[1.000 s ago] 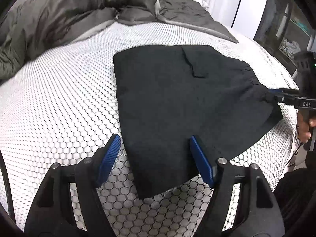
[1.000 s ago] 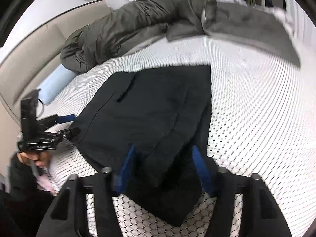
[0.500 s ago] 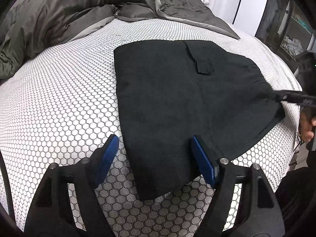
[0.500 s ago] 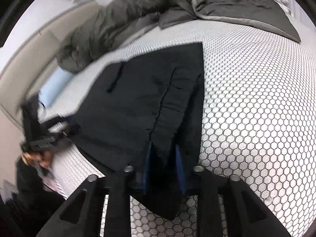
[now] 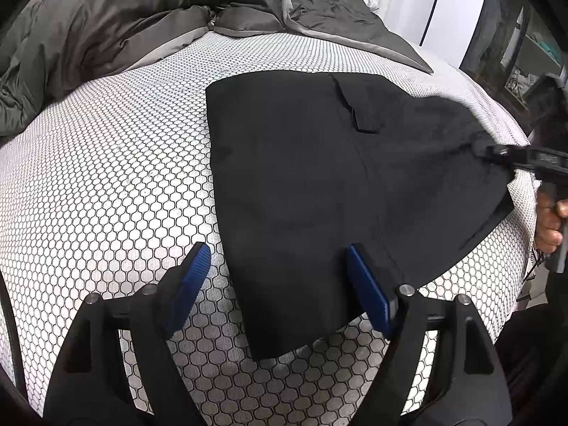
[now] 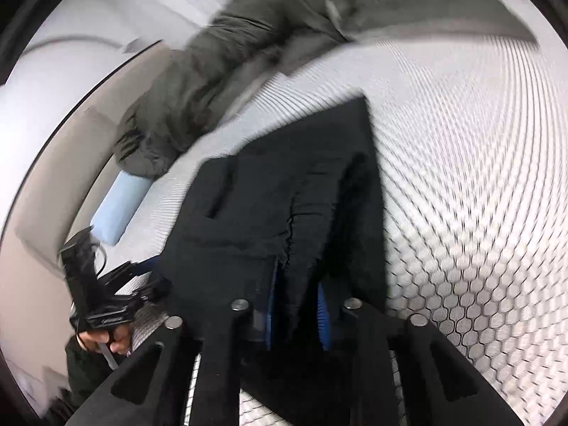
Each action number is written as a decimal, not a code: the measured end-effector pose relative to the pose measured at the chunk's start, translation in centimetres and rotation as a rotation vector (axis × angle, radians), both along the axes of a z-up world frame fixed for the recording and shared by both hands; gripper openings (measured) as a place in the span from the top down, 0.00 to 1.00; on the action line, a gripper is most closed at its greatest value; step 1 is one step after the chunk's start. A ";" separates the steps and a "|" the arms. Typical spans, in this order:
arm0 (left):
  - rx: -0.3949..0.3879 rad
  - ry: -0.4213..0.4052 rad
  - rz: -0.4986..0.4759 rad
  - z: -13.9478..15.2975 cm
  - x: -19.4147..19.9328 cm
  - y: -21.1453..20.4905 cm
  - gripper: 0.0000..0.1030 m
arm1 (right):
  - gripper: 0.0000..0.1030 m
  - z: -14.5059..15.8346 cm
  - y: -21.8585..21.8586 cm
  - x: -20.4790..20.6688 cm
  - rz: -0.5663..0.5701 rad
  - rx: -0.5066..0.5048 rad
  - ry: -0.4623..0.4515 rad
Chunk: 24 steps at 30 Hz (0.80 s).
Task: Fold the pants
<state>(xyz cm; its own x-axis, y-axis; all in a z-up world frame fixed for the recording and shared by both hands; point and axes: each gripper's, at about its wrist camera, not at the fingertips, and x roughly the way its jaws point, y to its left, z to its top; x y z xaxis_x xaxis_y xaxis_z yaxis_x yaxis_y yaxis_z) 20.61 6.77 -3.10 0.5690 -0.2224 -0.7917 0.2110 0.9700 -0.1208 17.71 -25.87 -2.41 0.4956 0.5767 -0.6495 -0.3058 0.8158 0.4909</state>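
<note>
Left wrist view: the black pants (image 5: 319, 184) lie flat, already folded into a compact panel, on the honeycomb-patterned mattress (image 5: 106, 177), with a grey duvet (image 5: 124, 17) bunched at the far side. The left gripper (image 5: 277, 280) hovers over the near edge of the fabric with its jaws wide apart; they have just been opening further. The right blue pad sits above the cloth and the left pad above bare mattress, so nothing is gripped. At the right edge, the right gripper (image 5: 497, 152) is pinched on the gathered waistband corner, which is slightly lifted.

Right wrist view: the picture is motion-blurred. The right gripper (image 6: 296, 305) has just been closing, and its jaws now stand clamped on a ridge of the pants (image 6: 284, 184). The left gripper (image 6: 142, 280) is visible at the near left, beside the cloth edge.

Step in hand, as judged: securing both near corners for the next fold. The next move calls for the left gripper to descend and close on its corner, so both corners can be carried across together.
</note>
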 end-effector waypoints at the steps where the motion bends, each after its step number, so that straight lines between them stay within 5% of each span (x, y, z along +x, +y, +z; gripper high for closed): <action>1: 0.001 -0.001 -0.002 0.0 0.0 0.0 0.25 | 0.84 0.5 0.3 -0.3 0.005 -0.008 -0.015; 4: 0.007 -0.002 -0.009 -0.1 -0.1 0.0 0.22 | 0.84 0.8 0.4 -0.9 0.008 -0.056 0.001; 6: 0.016 -0.002 -0.009 -0.1 -0.1 -0.2 0.22 | 0.76 -1.6 0.4 0.3 -0.014 -0.122 0.076; 8: 0.027 -0.012 0.002 0.3 -0.4 -0.4 0.22 | 0.68 -1.8 0.1 0.6 -0.021 -0.080 0.090; 10: 0.064 -0.040 0.026 1.2 -0.8 -0.6 0.22 | 0.54 -0.1 -0.2 0.0 -0.041 -0.102 0.045; 13: 0.059 -0.101 0.020 2.8 -1.7 -1.4 0.22 | 0.52 3.2 -0.3 -1.8 -0.143 -0.223 -0.142; 15: 0.054 -0.153 -0.017 3.6 -2.0 -2.5 0.22 | 0.52 4.1 0.4 -2.3 -0.148 -0.239 -0.184; 20: 0.044 -0.128 -0.114 2.9 0.0 -5.6 0.21 | 0.52 3.2 7.3 -1.8 0.048 -0.363 -0.230; 24: 0.076 -0.034 -0.154 0.4 2.9 -6.8 0.23 | 0.52 0.0 12.1 0.2 0.178 -0.521 -0.177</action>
